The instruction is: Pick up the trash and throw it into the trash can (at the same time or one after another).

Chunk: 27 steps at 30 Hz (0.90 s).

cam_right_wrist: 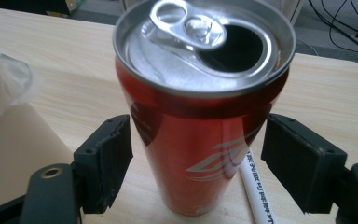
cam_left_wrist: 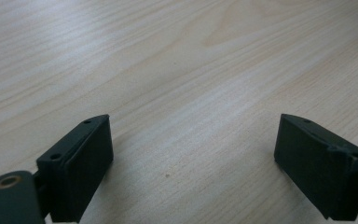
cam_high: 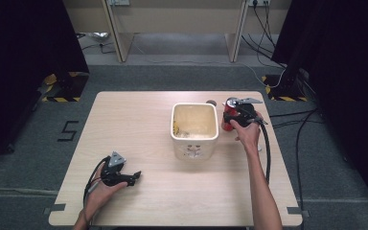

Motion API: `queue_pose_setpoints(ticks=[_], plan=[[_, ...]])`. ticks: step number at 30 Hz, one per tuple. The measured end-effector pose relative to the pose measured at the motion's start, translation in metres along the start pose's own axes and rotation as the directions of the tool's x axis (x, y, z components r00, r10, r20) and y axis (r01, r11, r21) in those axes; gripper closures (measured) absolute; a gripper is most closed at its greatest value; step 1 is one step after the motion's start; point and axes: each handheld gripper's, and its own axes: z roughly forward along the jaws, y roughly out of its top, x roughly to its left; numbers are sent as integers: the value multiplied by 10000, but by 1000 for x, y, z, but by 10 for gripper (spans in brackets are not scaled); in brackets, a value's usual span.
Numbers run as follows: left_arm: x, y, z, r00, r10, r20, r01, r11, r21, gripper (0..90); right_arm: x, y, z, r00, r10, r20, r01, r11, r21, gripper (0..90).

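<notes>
Reaching for the can (cam_right_wrist: pixel 200 116) near the table's (cam_high: pixel 139 124) far right edge, beside the bin (cam_high: pixel 195 125), my right gripper (cam_right_wrist: pixel 196 163) brackets it, jaws apart, untouching. Next: squeeze squarely, then lift. My left gripper (cam_left_wrist: pixel 193 158) rests open, empty.

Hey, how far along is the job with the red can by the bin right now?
Early. Done: the right gripper is around the upright, already opened red can, jaws on both sides, not clearly pressing. In hand: closing on it. Left: lifting it, probably toward the cream bin. The left gripper idles open over the table.
</notes>
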Motion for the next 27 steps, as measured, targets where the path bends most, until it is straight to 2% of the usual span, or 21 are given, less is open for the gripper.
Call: queue_pose_setpoints(ticks=[9, 13, 19, 27], plan=[[0, 0, 0, 10000, 0, 1, 0, 10000, 1, 107, 0, -5, 10, 9999, -42, -156, 42, 10000, 20, 261], [0, 0, 0, 10000, 6, 0, -6, 10000, 2, 107, -1, -8, 15, 10000, -17, -72, 17, 10000, 92, 267], [0, 0, 0, 10000, 2, 1, -2, 10000, 0, 107, -3, -12, 21, 9996, 37, -291, -38, 10000, -6, 324], [0, 0, 0, 10000, 0, 1, 0, 10000, 2, 107, -4, -12, 19, 9997, -129, -224, 126, 9998, -136, 339]])
